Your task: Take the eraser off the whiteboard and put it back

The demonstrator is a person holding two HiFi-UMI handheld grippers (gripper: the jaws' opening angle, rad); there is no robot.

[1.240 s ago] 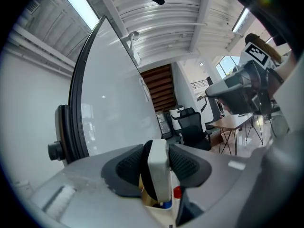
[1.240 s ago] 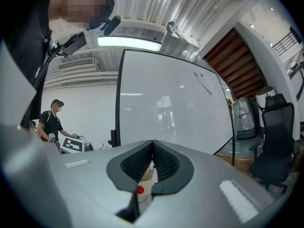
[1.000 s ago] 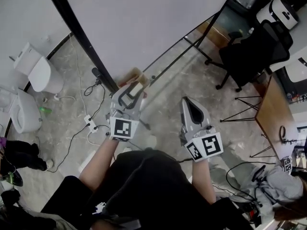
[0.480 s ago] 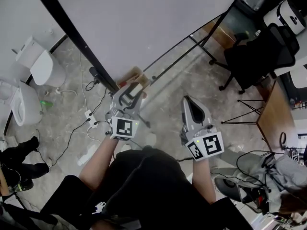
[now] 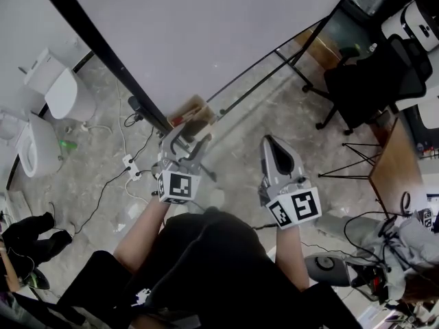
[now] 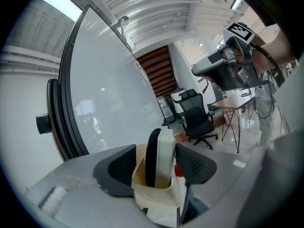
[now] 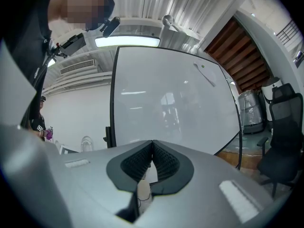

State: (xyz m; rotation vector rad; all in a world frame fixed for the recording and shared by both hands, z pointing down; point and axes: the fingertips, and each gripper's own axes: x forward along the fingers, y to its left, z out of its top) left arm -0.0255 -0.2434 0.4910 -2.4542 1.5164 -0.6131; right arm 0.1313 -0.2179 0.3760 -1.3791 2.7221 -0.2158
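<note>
The eraser (image 6: 161, 156), white with a black felt side, stands upright in a beige box (image 6: 156, 198) fixed below the whiteboard (image 6: 109, 89). My left gripper (image 6: 156, 167) straddles the box and eraser. Its jaws have just been opening and now stand wide, the pads clear of the eraser. In the head view the left gripper (image 5: 186, 137) sits at the box (image 5: 192, 110) under the whiteboard (image 5: 206, 26). My right gripper (image 5: 269, 144) hovers to the right over the floor. Its pads (image 7: 164, 163) are pressed together with nothing between them.
A red item (image 6: 178, 171) lies in the box beside the eraser. The whiteboard's black frame and stand legs (image 5: 274, 60) cross the floor. A black office chair (image 5: 370, 81) and a wooden table (image 5: 394, 177) stand to the right. Cables and a power strip (image 5: 128, 173) lie at the left.
The left gripper has sunk a little at the box and its jaws have spread apart, letting go of the eraser, which stays in the box. The right gripper has barely shifted.
</note>
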